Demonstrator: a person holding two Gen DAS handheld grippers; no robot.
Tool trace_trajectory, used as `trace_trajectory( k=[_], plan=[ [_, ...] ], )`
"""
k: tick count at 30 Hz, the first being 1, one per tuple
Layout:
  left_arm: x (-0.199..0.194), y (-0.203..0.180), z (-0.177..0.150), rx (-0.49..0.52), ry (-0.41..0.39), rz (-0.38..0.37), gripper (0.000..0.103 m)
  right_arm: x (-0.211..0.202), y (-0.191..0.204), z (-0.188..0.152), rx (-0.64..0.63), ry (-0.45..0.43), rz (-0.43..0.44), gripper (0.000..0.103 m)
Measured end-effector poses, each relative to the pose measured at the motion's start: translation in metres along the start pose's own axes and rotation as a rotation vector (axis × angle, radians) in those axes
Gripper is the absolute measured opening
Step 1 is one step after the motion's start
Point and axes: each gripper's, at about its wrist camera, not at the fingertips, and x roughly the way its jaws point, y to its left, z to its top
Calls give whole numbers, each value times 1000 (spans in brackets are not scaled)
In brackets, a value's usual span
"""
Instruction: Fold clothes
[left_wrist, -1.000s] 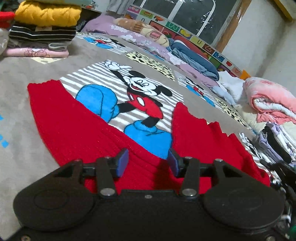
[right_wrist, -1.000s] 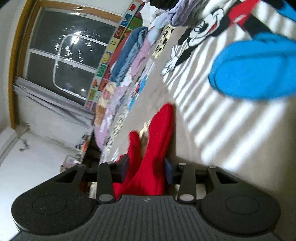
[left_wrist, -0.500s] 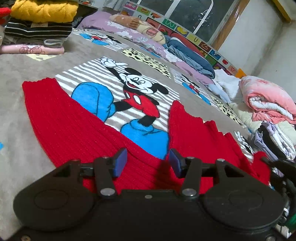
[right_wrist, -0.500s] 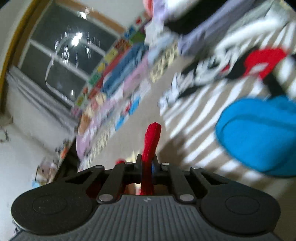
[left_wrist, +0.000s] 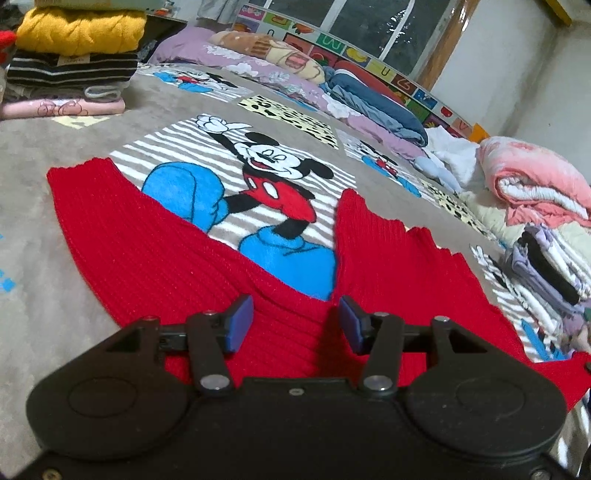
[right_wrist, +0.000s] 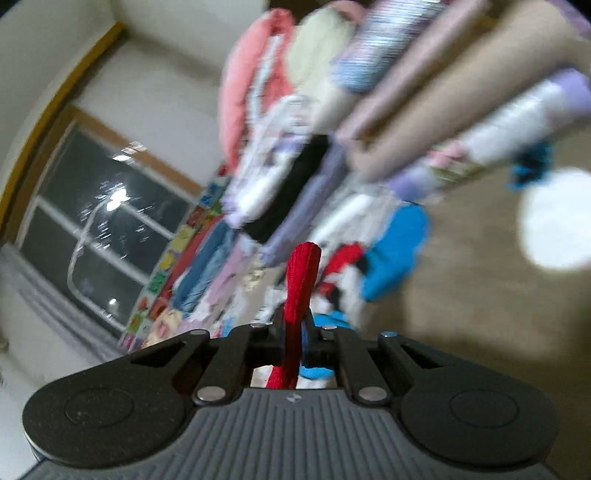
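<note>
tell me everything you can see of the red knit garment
The red knit garment is bright red with a fine ribbed texture. It lies mostly flat on the Mickey Mouse blanket, two long sections splayed in a V. The left tongs are open just above it. The right tongs are shut on a narrow strip of it, which sticks up beyond the fingertips.
</note>
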Motion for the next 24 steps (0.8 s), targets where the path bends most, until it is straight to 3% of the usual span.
trace_trajectory(
  k=[5,7,8,9,13,16,22,24],
  plan=[
    [-11,-9,-1,41,-23,13,51,18,-32,-5,19,81,-157,10],
    [-20,-17,-1,80,-50,7,51,18,-29,1,-31,77,-182,18],
    [-24,-22,-1,103,-64,1,51,15,-24,5,-69,61,-201,23],
    [-28,-29,-2,131,-76,-11,51,12,-18,9,-110,44,-222,37],
    [-36,-60,-14,250,-89,-83,51,-5,22,7,-350,-14,-235,40],
    [-35,-83,-29,345,-60,-151,51,-20,60,-18,-546,18,-133,40],
    [-40,-109,-58,530,9,-273,51,-38,121,-108,-875,259,179,36],
    [-38,-112,-67,596,96,-292,51,-39,131,-136,-972,323,245,36]
  ],
)
